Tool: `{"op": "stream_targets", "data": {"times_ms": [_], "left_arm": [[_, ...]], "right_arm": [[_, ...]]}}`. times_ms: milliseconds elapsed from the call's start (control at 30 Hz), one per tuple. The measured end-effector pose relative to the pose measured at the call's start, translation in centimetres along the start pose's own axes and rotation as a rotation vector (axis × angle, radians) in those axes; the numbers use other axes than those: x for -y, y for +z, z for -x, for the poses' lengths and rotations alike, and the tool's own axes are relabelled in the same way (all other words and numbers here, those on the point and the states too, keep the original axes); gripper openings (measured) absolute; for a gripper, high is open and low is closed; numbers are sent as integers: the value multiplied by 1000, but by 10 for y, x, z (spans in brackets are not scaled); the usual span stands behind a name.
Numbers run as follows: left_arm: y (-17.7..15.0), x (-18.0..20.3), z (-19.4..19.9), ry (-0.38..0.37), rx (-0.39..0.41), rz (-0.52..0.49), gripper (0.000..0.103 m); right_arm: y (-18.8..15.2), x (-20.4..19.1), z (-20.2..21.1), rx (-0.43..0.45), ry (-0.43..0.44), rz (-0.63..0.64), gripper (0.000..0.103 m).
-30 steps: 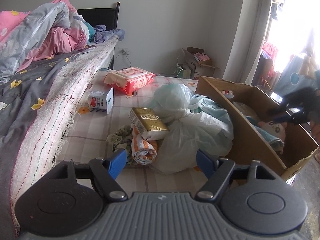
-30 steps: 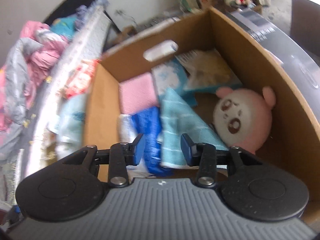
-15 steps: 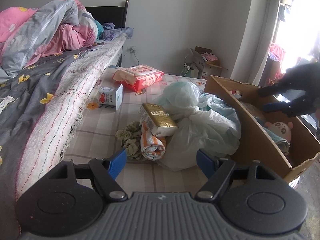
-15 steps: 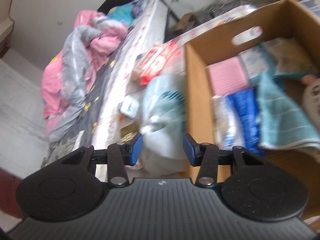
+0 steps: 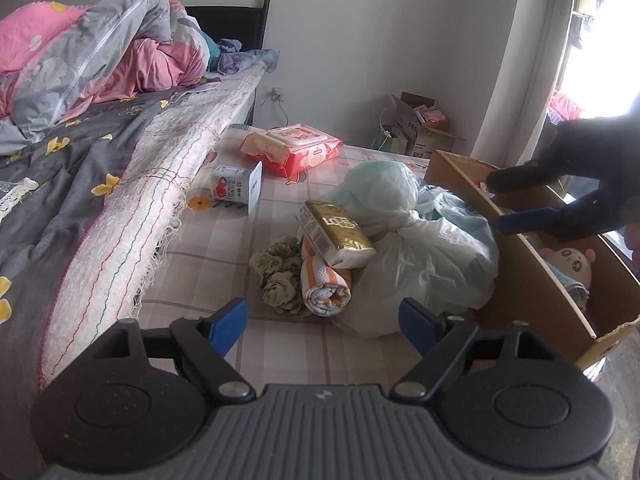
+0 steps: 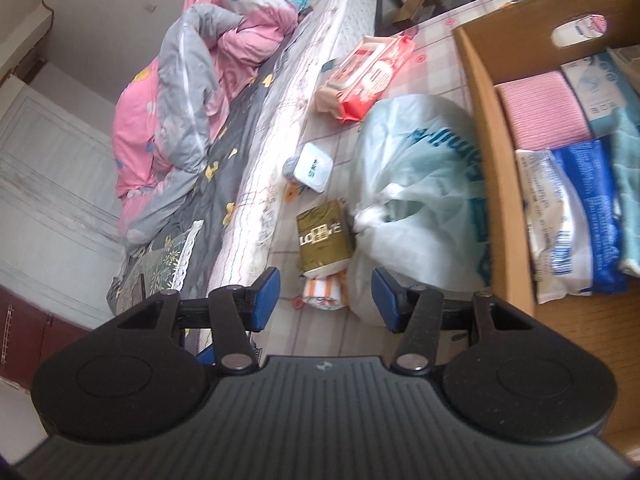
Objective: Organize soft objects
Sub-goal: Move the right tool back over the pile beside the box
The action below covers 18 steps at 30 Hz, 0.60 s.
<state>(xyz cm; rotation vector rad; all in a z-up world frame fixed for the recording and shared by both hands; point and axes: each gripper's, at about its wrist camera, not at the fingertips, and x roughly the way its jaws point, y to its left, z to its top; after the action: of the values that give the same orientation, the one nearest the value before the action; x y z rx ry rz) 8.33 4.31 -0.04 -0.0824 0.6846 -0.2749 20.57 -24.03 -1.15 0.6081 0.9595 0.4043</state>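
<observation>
From my left cam, my right gripper (image 5: 520, 200) runs off the right edge, silhouetted against the blown-out window. The box wall (image 5: 532, 276) hides most of the plush toy (image 5: 572, 260). The striped towel (image 6: 324, 292) sits half under the gold pack (image 6: 324, 236). Print on the plastic bag (image 6: 424, 184) is blurred.

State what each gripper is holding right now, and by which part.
Nothing is held. The left gripper and the right gripper are both empty, jaws opening, above the orange striped towel and plastic bag.
</observation>
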Motion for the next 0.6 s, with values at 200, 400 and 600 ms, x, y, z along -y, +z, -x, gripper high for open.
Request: {"op": "stream_targets", "data": {"times_ms": [200, 400, 600], "left_arm": [[1, -6, -1, 10, 5, 6, 96], [1, -14, -5, 19, 23, 3, 102], [3, -21, -17, -25, 8, 18, 102]], "right_arm": [[-1, -15, -15, -2, 4, 36, 69], [1, -29, -32, -8, -11, 77, 81], [4, -39, -43, -11, -2, 95, 86]]}}
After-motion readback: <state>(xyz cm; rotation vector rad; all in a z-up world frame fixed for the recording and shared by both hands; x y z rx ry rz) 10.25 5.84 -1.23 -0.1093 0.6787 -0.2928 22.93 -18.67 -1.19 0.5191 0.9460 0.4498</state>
